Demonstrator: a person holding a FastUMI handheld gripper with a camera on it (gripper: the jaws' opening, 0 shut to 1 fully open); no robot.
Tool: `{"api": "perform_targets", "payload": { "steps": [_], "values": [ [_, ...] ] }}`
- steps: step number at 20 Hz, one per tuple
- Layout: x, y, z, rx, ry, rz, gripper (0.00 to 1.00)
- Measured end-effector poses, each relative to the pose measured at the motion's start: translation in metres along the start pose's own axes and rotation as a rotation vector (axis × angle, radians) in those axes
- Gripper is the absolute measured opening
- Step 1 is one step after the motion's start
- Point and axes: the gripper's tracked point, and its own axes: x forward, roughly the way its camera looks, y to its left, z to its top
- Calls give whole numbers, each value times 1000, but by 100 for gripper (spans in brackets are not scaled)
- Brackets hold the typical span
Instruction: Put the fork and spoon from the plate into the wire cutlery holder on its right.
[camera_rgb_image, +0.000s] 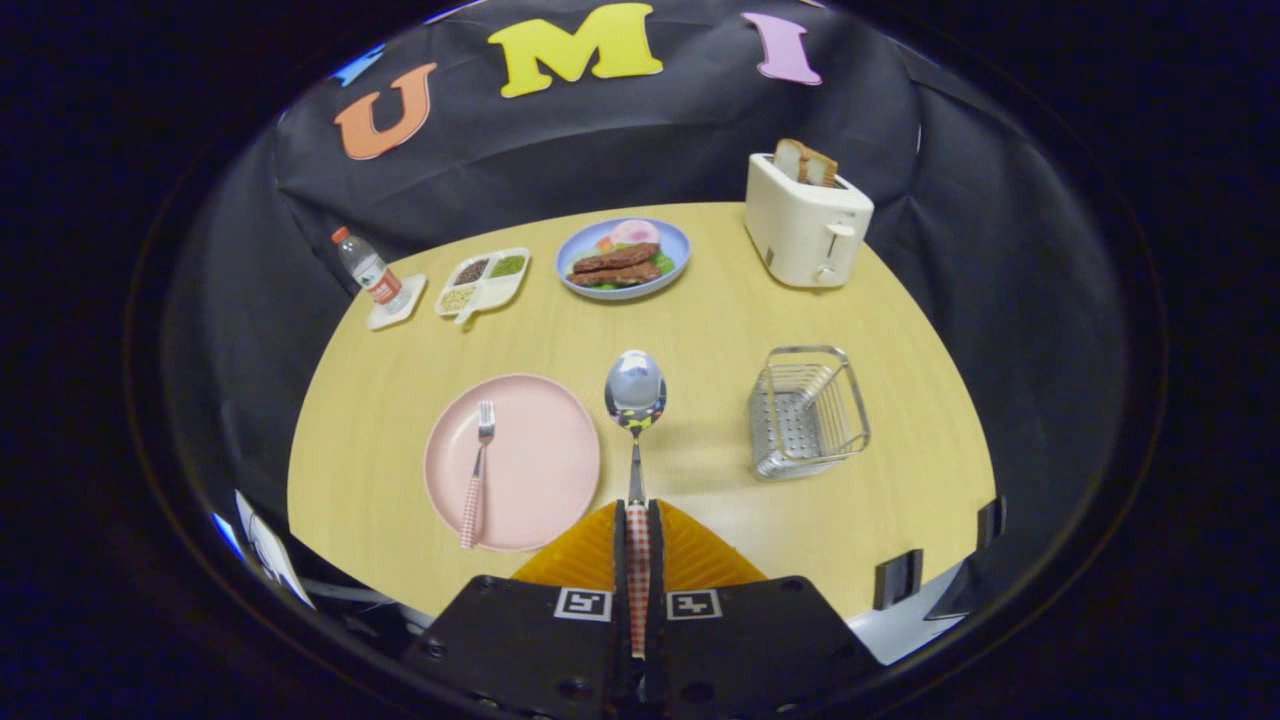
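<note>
Gripper view: gripper (637, 520) at bottom centre, fingers closed tight on the spoon (635, 400), both pressing its red-and-white checked handle w/ only the handle's width between them. Spoon sticks straight out ahead of the fingertips, thin metal neck then shiny oval bowl, raised above the table (700, 330), betw. plate and holder, throwing a soft shadow to its right.

Plate (540, 470) lies just left of the fingers, lower-left of centre: round, matte pink, shallow rim. Fork (477, 470) lies on its left half, metal tines pointing away, checked handle running toward the plate's near edge and overhanging the rim a bit.

Wire cutlery holder (808, 410) sits right of the spoon bowl, right of centre: boxy, shiny metal wire, perforated sheet at its bottom & left side, tilted look, nothing visible inside.

Table is pale wood-grain, rounded far edge. Far side, top centre: blue plate (672, 240) w/ brown meat strips, greens and a pink slice. Upper right: cream toaster (800, 225), smooth plastic-looking, toast slices poking out the top. Upper left: white divided tray (500, 290) w/ dark, green & beige fillings; left of it a clear bottle (365, 268), red cap, standing on a small white coaster (405, 305).
</note>
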Motion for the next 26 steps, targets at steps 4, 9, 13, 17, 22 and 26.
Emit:
{"api": "perform_targets", "payload": {
  "steps": [4,9,13,17,22,26],
  "values": [
    [-6,-47,7,-2,26,-24,5],
    [-9,-84,17,45,120,-13,5],
    [3,-98,23,46,217,5,5],
    [15,-104,18,39,385,11,5],
    [37,-108,29,40,485,-9,5],
    [46,-100,33,29,566,11,8]
  ]
}}
